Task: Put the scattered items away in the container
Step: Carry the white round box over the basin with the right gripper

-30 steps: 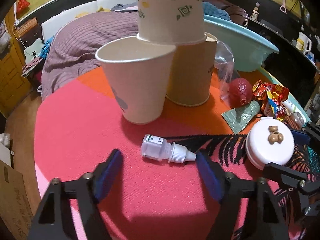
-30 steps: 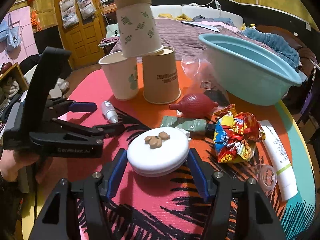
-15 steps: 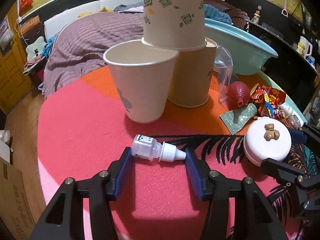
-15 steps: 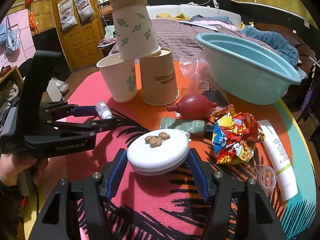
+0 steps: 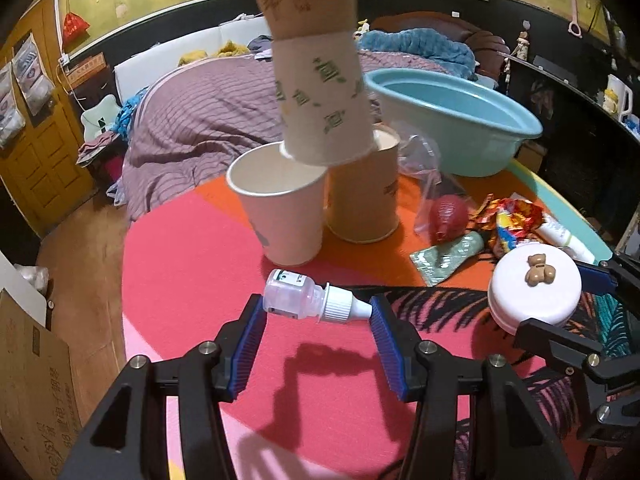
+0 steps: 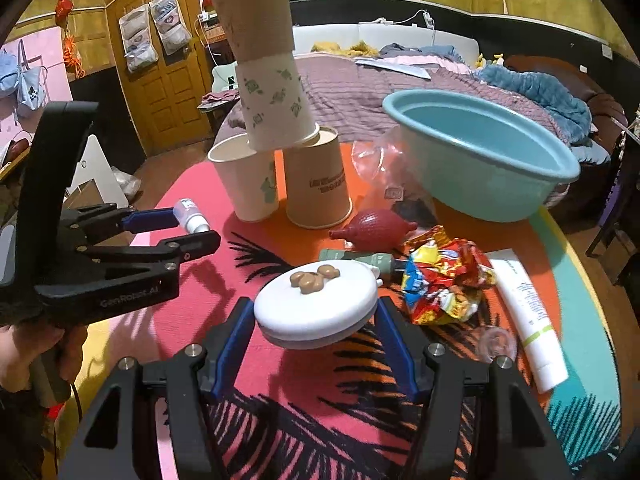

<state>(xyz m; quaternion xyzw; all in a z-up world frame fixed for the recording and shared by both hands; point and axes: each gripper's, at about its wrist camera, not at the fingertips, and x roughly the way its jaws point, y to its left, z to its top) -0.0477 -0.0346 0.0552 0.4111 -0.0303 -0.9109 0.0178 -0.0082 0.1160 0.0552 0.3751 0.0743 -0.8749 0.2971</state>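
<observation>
My left gripper [image 5: 316, 318] is shut on a small clear dropper bottle [image 5: 308, 300] with a white cap, gripped end to end and held just above the red tablecloth, where its shadow falls. In the right wrist view, that left gripper [image 6: 192, 224] holds the bottle [image 6: 191, 215] at the left. My right gripper [image 6: 316, 316] is shut on a round white case [image 6: 316, 310] with a brown bear on its lid, raised off the cloth. The case [image 5: 534, 292] also shows in the left wrist view. A light blue basin [image 6: 480, 156] stands at the back right, with nothing in it.
A stack of paper cups [image 6: 276, 168] towers just behind the bottle. A red rubber bulb [image 6: 378, 228], a green tube [image 6: 360, 258], a crumpled snack wrapper [image 6: 444, 280], a white tube [image 6: 528, 312] and a clear bag [image 6: 380, 160] lie between the cups and the basin.
The left jaws closed onto the dropper bottle and lifted it off the cloth. The right gripper rose a little with the white case.
</observation>
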